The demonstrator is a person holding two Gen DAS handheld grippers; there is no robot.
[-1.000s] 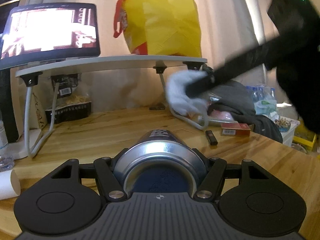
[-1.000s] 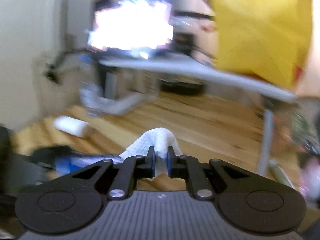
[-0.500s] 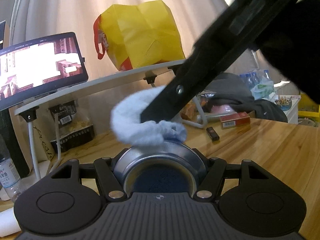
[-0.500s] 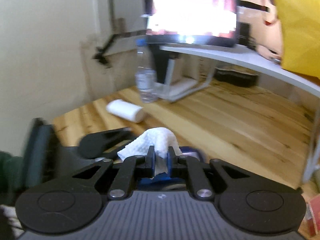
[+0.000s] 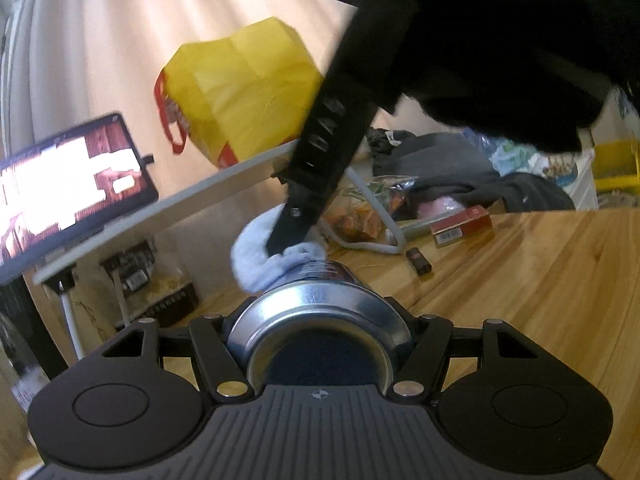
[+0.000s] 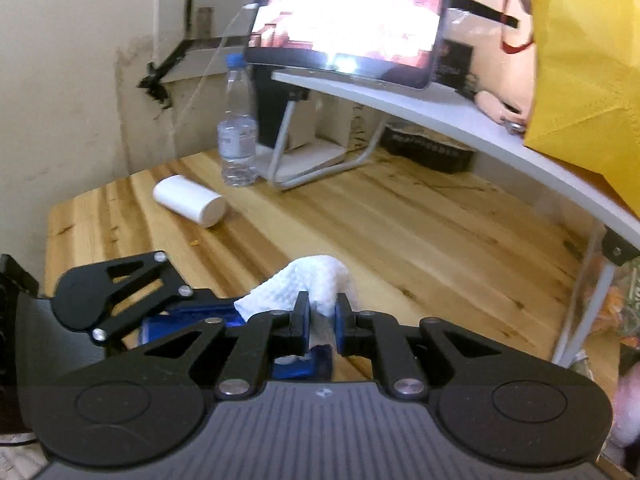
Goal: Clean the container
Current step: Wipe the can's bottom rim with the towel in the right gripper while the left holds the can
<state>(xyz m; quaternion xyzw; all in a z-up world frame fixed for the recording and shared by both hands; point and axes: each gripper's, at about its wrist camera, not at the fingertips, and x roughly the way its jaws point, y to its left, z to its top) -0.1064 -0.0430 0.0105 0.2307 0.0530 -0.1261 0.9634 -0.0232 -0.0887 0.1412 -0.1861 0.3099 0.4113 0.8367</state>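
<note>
Here the can (image 5: pixel 316 320) points lengthwise away from the left gripper (image 5: pixel 318 344).

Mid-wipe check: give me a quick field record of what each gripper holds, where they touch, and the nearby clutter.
left gripper: shut on can, lying along the fingers
right gripper: shut on paper towel
contact: towel pressed on the can's far end
table: wooden
nearby: water bottle, white roll, red pack, yellow bag on shelf

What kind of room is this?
Probably a lived-in home desk or bedroom corner: a wooden table with a glowing screen on a white riser shelf, and a water bottle.
</note>
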